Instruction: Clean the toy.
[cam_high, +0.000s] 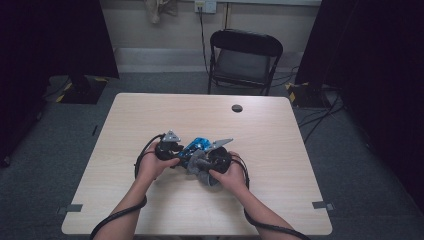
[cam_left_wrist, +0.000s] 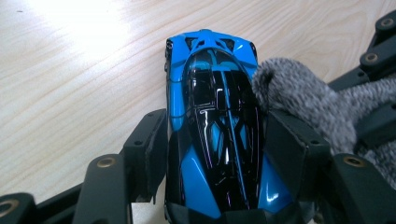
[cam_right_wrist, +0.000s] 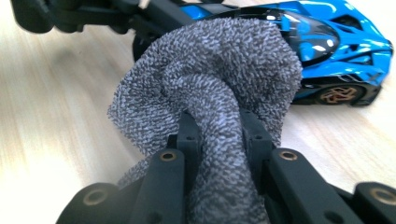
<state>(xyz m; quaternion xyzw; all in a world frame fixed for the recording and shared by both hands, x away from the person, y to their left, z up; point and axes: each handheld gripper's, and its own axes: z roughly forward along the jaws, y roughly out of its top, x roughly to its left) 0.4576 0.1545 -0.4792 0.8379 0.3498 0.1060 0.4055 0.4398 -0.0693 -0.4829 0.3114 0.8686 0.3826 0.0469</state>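
Note:
A glossy blue and black toy car (cam_left_wrist: 212, 116) rests on the wooden table (cam_left_wrist: 70, 84), nose pointing away in the left gripper view. My left gripper (cam_left_wrist: 217, 151) is shut on the car, one black jaw against each side of it. My right gripper (cam_right_wrist: 219, 133) is shut on a bunched grey knitted cloth (cam_right_wrist: 219, 60), and the wad touches the car's (cam_right_wrist: 336, 42) roof and side. In the high view both hands meet at the table's middle, left gripper (cam_high: 181, 152) and right gripper (cam_high: 199, 161) on either side of the car (cam_high: 200, 145).
The light wooden table (cam_high: 165, 110) has a round cable hole (cam_high: 237, 108) at its far side. A black folding chair (cam_high: 243, 60) stands beyond the far edge. Cables trail from both grippers off the near edge.

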